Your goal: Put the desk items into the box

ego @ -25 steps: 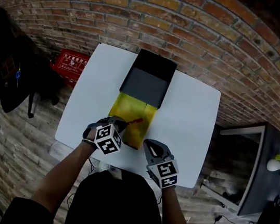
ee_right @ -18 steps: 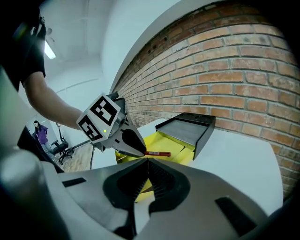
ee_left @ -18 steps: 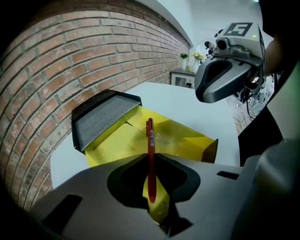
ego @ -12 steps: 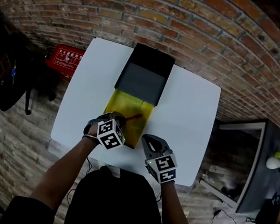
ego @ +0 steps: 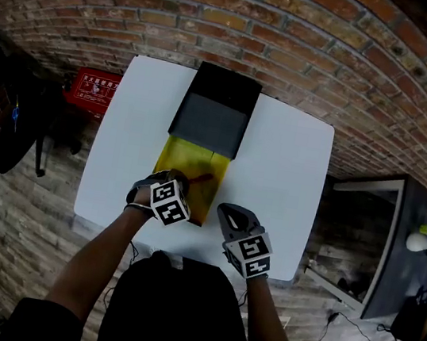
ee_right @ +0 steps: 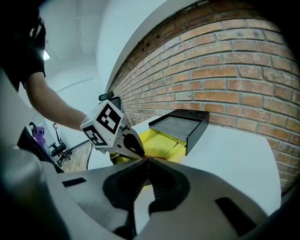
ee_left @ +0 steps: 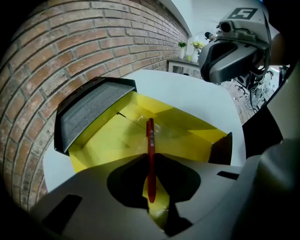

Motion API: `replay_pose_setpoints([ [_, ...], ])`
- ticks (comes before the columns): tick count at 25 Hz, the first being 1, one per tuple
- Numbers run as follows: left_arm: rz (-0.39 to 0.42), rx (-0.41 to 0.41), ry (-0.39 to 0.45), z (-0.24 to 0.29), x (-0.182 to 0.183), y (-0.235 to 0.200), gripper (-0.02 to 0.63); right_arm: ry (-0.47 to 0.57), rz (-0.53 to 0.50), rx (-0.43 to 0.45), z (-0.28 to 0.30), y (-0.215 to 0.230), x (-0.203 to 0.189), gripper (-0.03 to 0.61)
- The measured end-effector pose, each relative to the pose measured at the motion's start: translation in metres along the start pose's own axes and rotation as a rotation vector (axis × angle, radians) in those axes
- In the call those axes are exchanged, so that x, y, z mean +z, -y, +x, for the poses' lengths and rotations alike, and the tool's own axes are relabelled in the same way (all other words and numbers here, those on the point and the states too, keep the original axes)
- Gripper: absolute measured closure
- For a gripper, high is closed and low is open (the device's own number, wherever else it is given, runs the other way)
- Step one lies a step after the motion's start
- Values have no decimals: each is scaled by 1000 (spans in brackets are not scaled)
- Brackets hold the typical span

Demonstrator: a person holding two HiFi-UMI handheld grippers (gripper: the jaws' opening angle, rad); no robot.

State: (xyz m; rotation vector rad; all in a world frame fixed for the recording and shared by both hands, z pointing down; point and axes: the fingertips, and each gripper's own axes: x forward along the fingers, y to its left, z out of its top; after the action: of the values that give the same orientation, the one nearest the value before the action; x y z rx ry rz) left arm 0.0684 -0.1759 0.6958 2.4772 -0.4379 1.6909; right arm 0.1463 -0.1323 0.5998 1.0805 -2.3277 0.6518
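Note:
A yellow box (ego: pixel 185 159) lies open on the white table (ego: pixel 286 169), its far end tucked into a black sleeve (ego: pixel 212 117). My left gripper (ego: pixel 183 179) hovers over the box's near end, shut on a red pen (ego: pixel 201 178). In the left gripper view the pen (ee_left: pixel 150 140) sticks forward from between the jaws, above the yellow box floor (ee_left: pixel 117 138). My right gripper (ego: pixel 228 211) is beside the box's near right corner, shut and empty. The right gripper view shows its jaws (ee_right: pixel 147 159) closed, with the left gripper (ee_right: pixel 135 146) just ahead.
A brick wall runs behind the table's far edge. On the floor to the left stand a red crate (ego: pixel 91 90) and a black chair (ego: pixel 9 113). A dark cabinet (ego: pixel 365 230) sits to the right of the table.
The head view has drifted slightly. The left gripper still holds the red pen over the box's near end, and the right gripper stays beside it, almost unmoved.

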Motion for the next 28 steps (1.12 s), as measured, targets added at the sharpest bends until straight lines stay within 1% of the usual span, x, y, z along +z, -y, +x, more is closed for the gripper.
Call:
replay_pose_setpoints([
  [6, 21, -8, -23, 4, -4, 3, 552, 2, 4, -10, -1, 0, 0, 557],
  [10, 7, -15, -15, 4, -4, 3, 552, 2, 8, -19, -3, 0, 0, 557],
  [13, 10, 4, 2, 2, -4, -1, 538, 8, 9, -25, -4, -1, 1, 557],
  [17, -20, 11, 55, -13, 4, -1, 535, 20, 5, -30, -5, -4, 1, 557],
  [21, -57, 54, 138, -39, 16, -9, 535, 36, 0, -43, -8, -8, 2, 556],
  [26, -83, 87, 244, -79, 24, -11, 538, 110, 42, -63, -14, -19, 19, 557],
  [28, -93, 84, 273, -94, 22, -8, 563, 130, 43, -76, -17, -26, 24, 557],
])
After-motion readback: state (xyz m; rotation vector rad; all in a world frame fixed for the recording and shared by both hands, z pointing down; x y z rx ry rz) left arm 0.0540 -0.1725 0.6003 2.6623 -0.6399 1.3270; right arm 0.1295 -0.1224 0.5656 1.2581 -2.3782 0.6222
